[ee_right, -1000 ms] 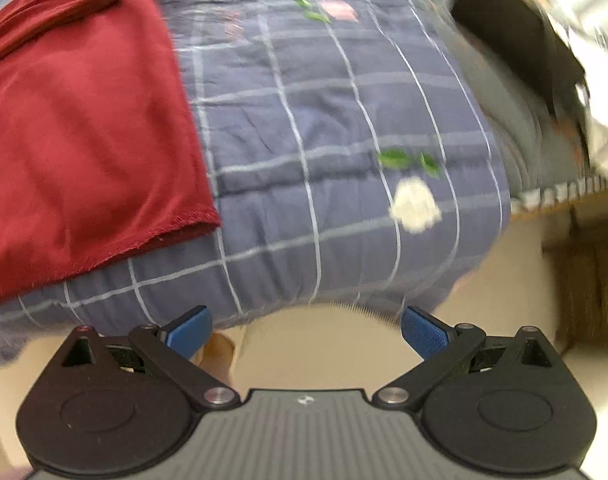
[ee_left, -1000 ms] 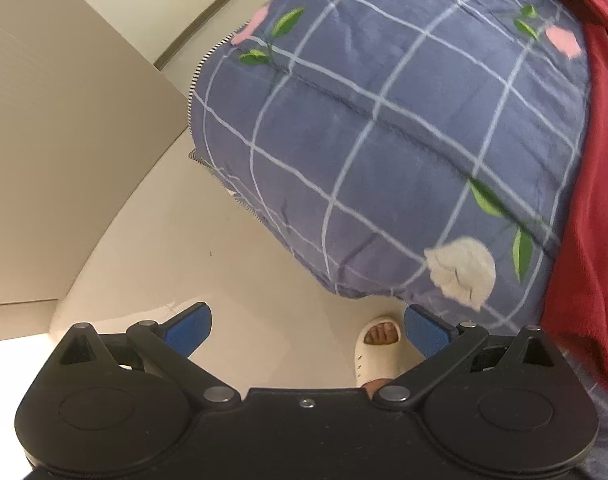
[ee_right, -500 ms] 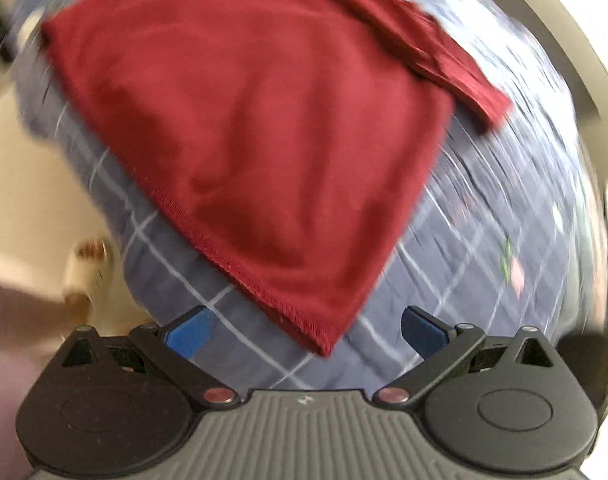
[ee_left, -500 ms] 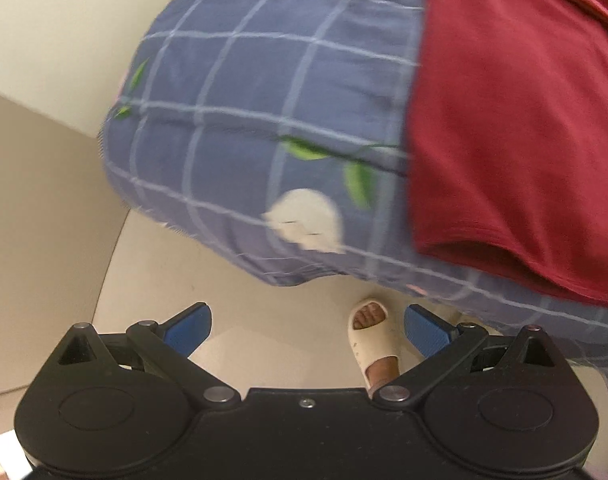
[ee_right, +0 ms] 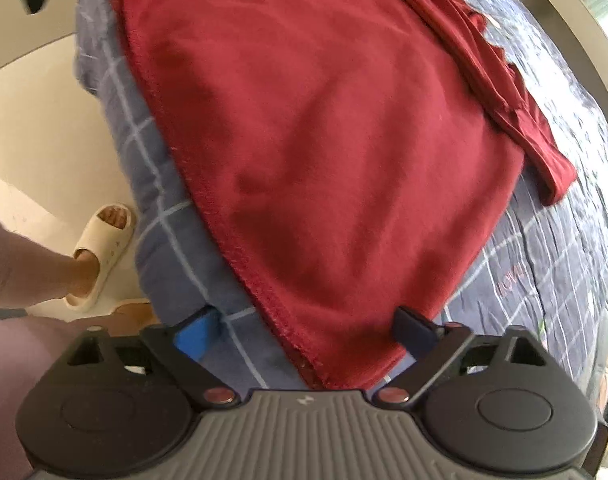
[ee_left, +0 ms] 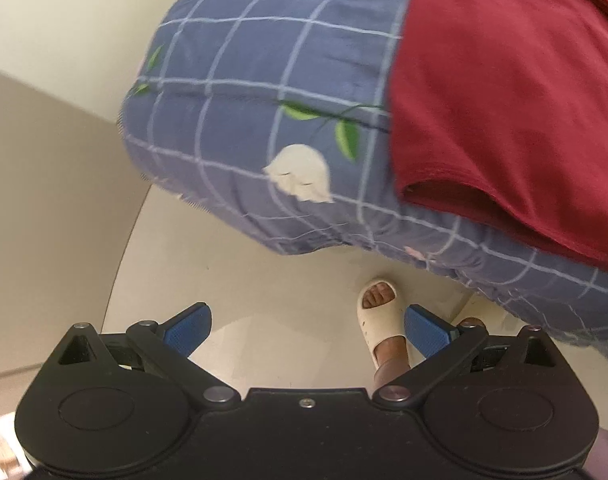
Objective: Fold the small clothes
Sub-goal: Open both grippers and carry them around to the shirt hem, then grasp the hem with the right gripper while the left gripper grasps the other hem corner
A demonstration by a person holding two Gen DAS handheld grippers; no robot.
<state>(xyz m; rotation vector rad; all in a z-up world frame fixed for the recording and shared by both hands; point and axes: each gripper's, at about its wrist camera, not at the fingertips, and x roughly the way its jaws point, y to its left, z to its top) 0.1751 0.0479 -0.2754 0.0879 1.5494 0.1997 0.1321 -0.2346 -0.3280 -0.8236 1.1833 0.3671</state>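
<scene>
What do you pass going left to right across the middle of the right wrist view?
Cream floor → cream slipper on a person's foot → the checked blue quilt edge → red garment spread flat → its bunched sleeve → more quilt.

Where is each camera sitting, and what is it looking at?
Left wrist: sits on the left claw, looking steeply down past the blue checked quilt edge to the floor; a sandalled foot shows.
Right wrist: sits on the right claw, looking down at the red garment; its corner lies between the closing jaws; a foot and a leg show.
Both share the garment, quilt and the sandalled foot.
</scene>
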